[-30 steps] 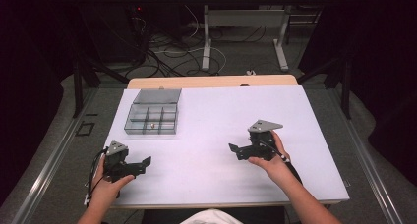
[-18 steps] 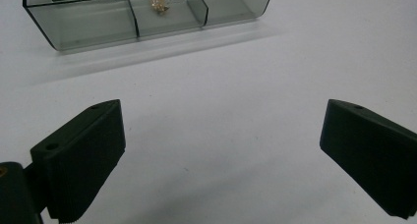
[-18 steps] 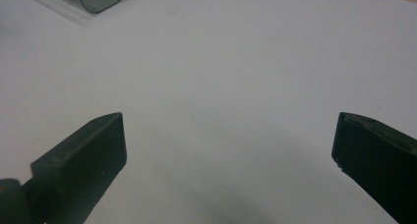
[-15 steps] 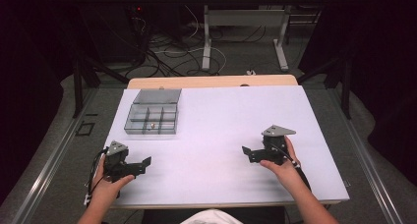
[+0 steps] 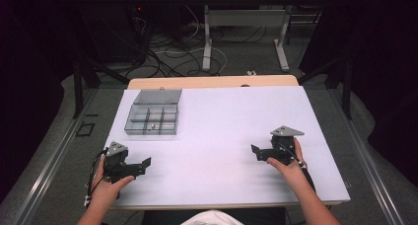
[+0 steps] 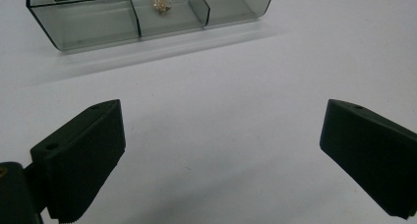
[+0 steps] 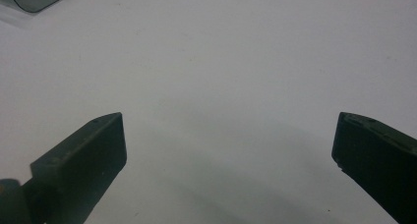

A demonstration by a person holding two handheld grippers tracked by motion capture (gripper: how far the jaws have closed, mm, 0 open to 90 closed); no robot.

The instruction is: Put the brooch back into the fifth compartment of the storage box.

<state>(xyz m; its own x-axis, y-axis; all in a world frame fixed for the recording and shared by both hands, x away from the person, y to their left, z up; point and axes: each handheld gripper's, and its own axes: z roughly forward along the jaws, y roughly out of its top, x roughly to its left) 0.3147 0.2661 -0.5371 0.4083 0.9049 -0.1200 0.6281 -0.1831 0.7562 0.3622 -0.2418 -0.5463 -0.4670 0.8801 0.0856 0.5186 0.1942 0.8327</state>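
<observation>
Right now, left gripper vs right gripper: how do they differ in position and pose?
The left gripper sits at the near-left table corner, just below the compartment box; the right gripper sits across the table, far from it. Left points right, right points left. Both have jaws wide open, hold nothing, and sit low over the white table.

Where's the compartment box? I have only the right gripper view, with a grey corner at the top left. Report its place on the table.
Observer: The compartment box sits on the far left part of the table, ahead of the left gripper, with its lid open.
Operator: Tell me what's in it.
Observer: One small gold piece lies in the middle compartment of the near row.
Operator: Give me the left gripper's state.
Observer: Its jaws stand wide apart with nothing between them.
</observation>
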